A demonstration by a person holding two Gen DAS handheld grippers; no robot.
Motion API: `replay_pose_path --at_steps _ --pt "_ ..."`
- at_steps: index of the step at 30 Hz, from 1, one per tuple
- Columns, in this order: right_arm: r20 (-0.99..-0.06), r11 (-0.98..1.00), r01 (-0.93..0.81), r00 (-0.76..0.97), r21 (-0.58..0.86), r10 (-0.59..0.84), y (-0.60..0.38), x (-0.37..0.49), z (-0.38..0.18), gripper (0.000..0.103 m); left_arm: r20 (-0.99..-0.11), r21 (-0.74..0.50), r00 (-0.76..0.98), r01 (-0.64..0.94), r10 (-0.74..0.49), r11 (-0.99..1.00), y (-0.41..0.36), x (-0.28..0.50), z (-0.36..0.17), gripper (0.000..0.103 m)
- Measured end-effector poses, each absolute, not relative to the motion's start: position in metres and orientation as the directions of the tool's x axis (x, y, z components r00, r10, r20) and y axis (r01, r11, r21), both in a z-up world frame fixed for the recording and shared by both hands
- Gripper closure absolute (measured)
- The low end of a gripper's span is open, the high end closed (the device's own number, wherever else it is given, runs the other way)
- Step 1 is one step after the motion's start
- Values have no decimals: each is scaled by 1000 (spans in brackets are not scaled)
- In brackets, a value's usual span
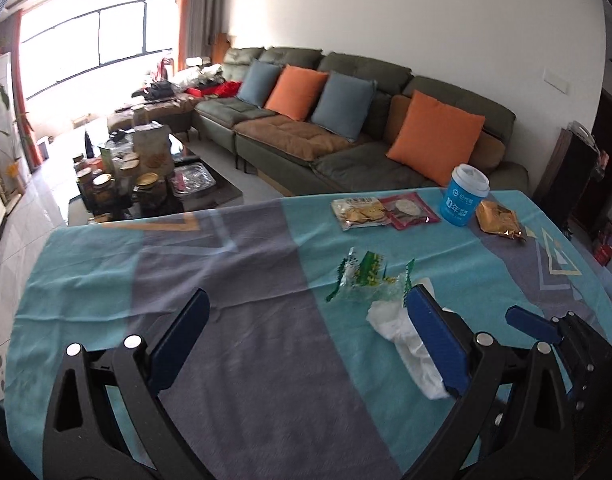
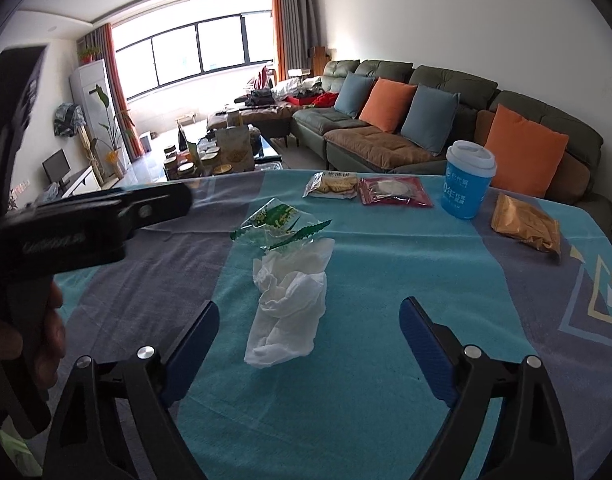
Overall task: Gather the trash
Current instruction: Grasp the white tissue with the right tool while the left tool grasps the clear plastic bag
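- The right gripper (image 2: 309, 326) stands wide open just above the table, and the crumpled white tissue (image 2: 287, 304) lies on the cloth between its 2 blue pads without touching them. I judge the step in hand is the approach to this first piece of trash; nothing is grasped yet.
- The left gripper (image 1: 306, 320) is also wide open and empty, over the grey stripe of the tablecloth (image 1: 241, 360). Its right pad hides part of the tissue (image 1: 390, 320), but it is only in front of it, not gripping it.
- The next move, in my judgement, calls for lowering the right gripper a little and closing on the middle of the tissue. It is soft and light, so the pads must close well to catch it.
- Just behind the tissue lies an empty clear wrapper with green print (image 2: 277, 224), touching the tissue's far end; it may come along or slide.
- Farther away stand sealed snack packets (image 2: 332, 186), a blue cup with a white lid (image 2: 468, 184) and an orange packet (image 2: 526, 224); these look unopened, so probably not trash.
- The right wrist view shows the whole tissue and also the left gripper's black body with a hand (image 2: 45, 332) holding it, at the left edge.
- The left wrist view shows 1 blue finger of the right gripper at its right edge. No bin appears in either view.
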State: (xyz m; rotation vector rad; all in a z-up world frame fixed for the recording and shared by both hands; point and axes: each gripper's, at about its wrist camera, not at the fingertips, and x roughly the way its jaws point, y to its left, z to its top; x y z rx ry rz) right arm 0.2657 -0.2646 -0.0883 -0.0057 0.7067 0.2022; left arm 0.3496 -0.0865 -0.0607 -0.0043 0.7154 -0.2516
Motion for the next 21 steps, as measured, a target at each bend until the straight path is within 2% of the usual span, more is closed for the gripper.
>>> replay_pose_path --at_steps 7,10,16,18,21 --pt "-678 975 -215 707 62 199 -258 282 -96 27 -716 -79 646 303 -266 950 -119 393 -84 6" --pt "-683 973 -223 700 65 206 -256 286 -96 30 -730 -88 623 321 -280 943 -128 404 -93 6" --pt "-698 967 -243 680 76 226 -250 293 -98 44 -765 -114 561 366 -316 924 -146 420 -108 6" --pt "-699 966 -244 677 82 230 -250 294 -99 45 -775 -114 544 380 -321 918 -151 423 -113 6" --pt "-706 963 -250 664 101 246 -252 297 -100 60 -787 -117 531 372 -314 921 -152 427 -119 16"
